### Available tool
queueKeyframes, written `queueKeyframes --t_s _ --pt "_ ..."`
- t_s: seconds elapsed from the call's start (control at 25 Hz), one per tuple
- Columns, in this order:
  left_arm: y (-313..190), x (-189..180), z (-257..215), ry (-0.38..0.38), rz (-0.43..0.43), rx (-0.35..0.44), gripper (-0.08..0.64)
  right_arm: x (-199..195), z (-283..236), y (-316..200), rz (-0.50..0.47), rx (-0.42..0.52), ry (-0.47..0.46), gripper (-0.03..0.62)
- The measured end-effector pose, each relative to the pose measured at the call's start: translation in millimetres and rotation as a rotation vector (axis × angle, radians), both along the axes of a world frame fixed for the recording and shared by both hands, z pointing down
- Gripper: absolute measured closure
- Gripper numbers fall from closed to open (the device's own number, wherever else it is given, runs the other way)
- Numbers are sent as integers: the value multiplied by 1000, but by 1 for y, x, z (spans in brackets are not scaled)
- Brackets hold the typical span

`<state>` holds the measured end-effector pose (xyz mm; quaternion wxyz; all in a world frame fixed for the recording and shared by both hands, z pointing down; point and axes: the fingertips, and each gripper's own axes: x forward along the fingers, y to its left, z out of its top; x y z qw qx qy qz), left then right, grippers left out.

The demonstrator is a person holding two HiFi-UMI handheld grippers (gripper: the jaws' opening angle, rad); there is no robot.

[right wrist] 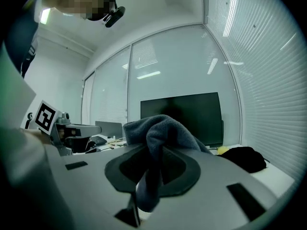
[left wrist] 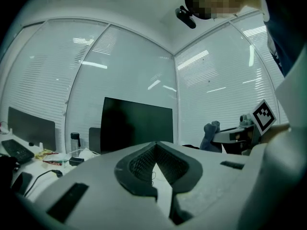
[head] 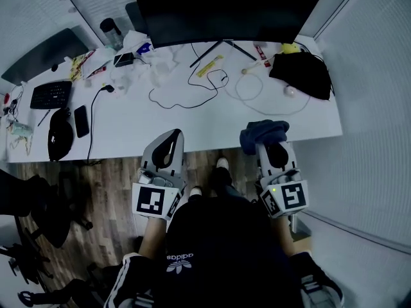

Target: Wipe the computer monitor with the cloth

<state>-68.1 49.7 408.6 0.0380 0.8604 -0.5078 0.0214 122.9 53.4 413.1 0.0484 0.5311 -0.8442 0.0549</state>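
- Right hand-held gripper [head: 262,144] is clenched on the cloth [head: 264,131]. In the right gripper view a dark blue-grey fold of the cloth is pinched between the jaws, and the rest is bunched in a lump over their tips.
- Left hand-held gripper [head: 171,137] has its jaws closed tip to tip with nothing between them. Through the small gap behind the tips, only the worktop shows.
- Both grippers are held low at the near edge of the white worktop [head: 212,122], side by side.
- The computer monitor [head: 225,8] stands at the far edge, screen dark, well apart from both grippers. The cloth does not touch it.
- Loose cables [head: 192,95] and a black bag [head: 302,74] lie on the worktop between the grippers and the monitor. A keyboard [head: 51,94] lies far to the left.
- Step in hand, as I judge it: the cloth is secured, but the approach is not yet started and no wiping has been done.
- Next move: carry the right gripper forward and up, clear of the cables and bag. Bring the bunched part of the cloth flat to the screen, not the jaw tips.
- Use light pressure, because the monitor's stand legs look thin and the panel may rock.
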Motion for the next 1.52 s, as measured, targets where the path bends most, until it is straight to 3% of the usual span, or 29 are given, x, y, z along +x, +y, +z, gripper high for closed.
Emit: queueKeyframes --t_s 0.24,0.4,0.64,1.12,1.52 --pt "-59 37 -14 12 -55 39 555 39 3 -64 -25 -34 16 543" --pt "-75 49 -10 29 -94 23 555 53 12 -92 -54 -64 18 543" --pt "-83 61 -5 -15 -70 11 555 49 17 -116 -85 -78 13 543" --pt "-123 22 -8 -33 -55 -33 555 13 -4 -157 -94 -40 9 543" --pt "-142 -8 -17 -30 -50 -17 555 -17 -5 -174 -75 -43 15 543"
